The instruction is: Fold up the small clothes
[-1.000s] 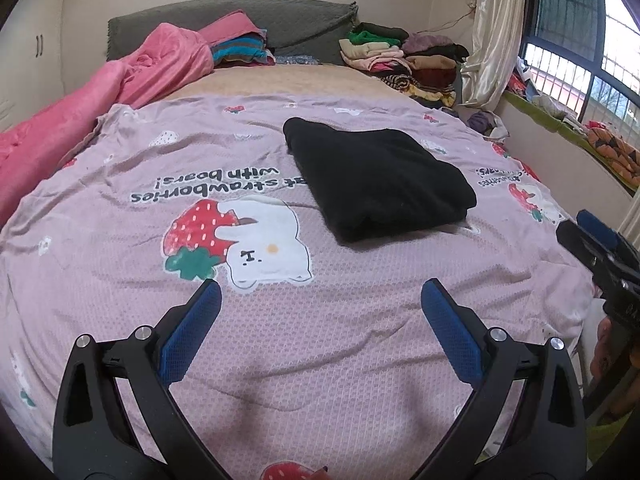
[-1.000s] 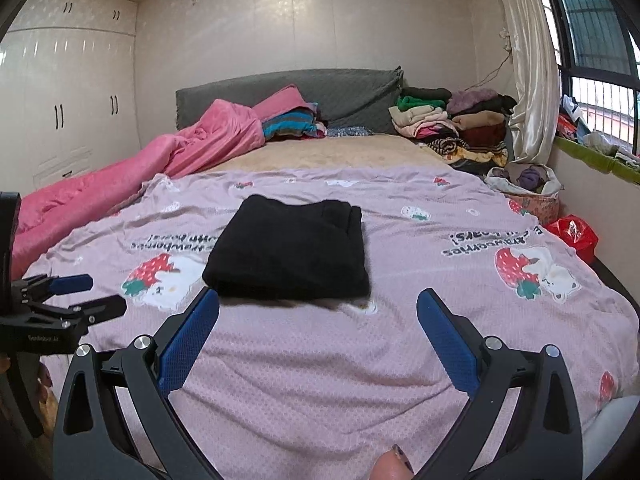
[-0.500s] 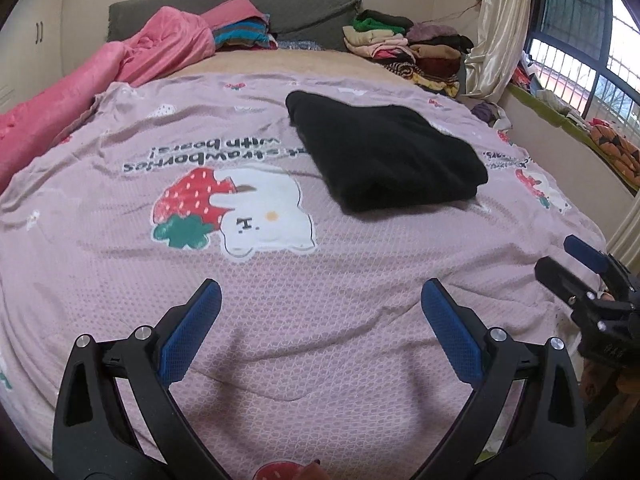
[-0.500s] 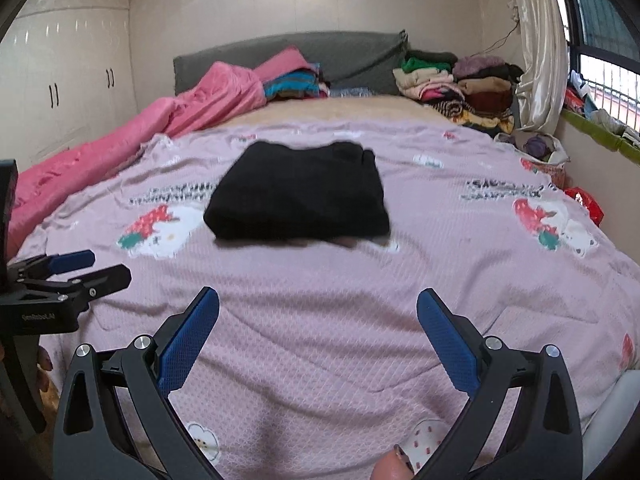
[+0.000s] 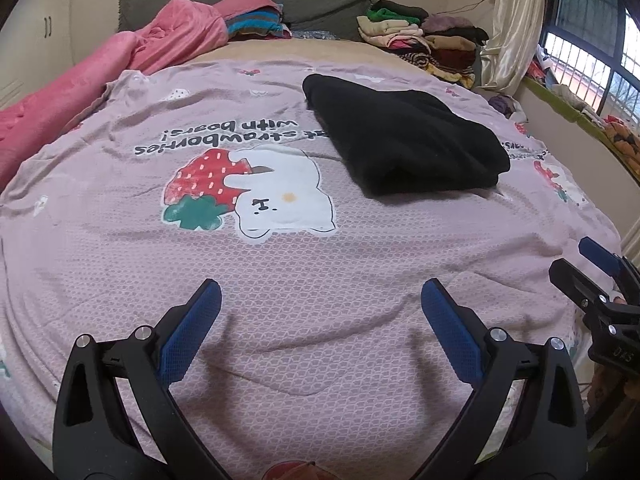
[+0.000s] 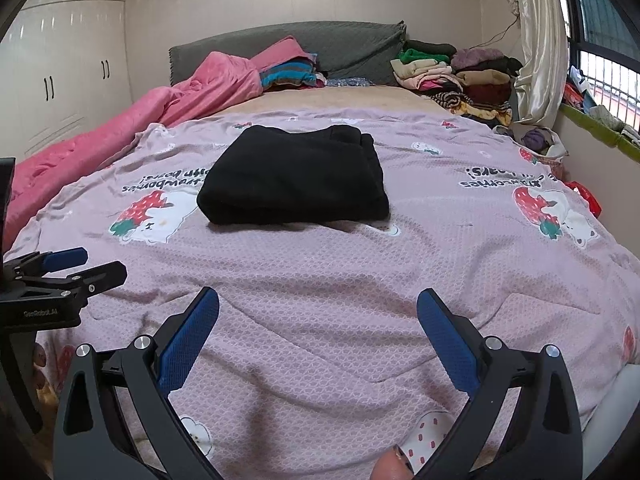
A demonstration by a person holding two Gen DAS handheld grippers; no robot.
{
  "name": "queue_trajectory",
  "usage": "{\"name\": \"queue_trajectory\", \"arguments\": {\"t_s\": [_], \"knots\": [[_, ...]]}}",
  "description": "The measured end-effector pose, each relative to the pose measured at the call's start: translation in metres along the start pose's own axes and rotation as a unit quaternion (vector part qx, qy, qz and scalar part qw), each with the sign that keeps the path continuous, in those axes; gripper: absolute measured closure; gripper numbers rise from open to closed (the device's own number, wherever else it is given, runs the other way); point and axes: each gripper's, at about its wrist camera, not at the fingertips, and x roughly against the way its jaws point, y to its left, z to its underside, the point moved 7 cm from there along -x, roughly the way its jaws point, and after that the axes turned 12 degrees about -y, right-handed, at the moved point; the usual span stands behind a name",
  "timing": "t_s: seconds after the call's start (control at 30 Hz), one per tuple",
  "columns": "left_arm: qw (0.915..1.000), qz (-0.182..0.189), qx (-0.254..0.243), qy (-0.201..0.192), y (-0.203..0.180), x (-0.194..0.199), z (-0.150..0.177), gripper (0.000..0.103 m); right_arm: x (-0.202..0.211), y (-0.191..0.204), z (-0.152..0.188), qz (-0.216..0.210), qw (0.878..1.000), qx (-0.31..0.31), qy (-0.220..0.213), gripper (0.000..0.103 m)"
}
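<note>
Black garment [image 5: 404, 140] lies folded flat on the pink sheet [image 5: 280, 264] in the middle of the bed, partly over the printed lettering and just beside the strawberry bear [image 5: 248, 196]. Left tongs [image 5: 320, 336] and right tongs [image 6: 318, 332] both gape wide and hold nothing, near the sheet's front edge, well apart from the garment.

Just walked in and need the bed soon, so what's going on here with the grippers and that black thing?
A person is folding small clothes with a hand-held gripper in each hand. The black fabric garment already lies folded in a neat rectangle on the pink strawberry-and-bear printed bedsheet. The left hand-held gripper and the right hand-held gripper are both open, empty, and hover over the sheet's near edge, clear of the garment.
</note>
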Motion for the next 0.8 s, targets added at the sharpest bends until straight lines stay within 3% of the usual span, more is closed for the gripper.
{"name": "queue_trajectory", "arguments": {"t_s": [0.8], "knots": [[0.9999,-0.016,-0.004,0.001,0.0033,0.0031,-0.0003,0.009,0.0011,-0.0012,0.0014,0.0,1.0,-0.005,0.002,0.004]]}}
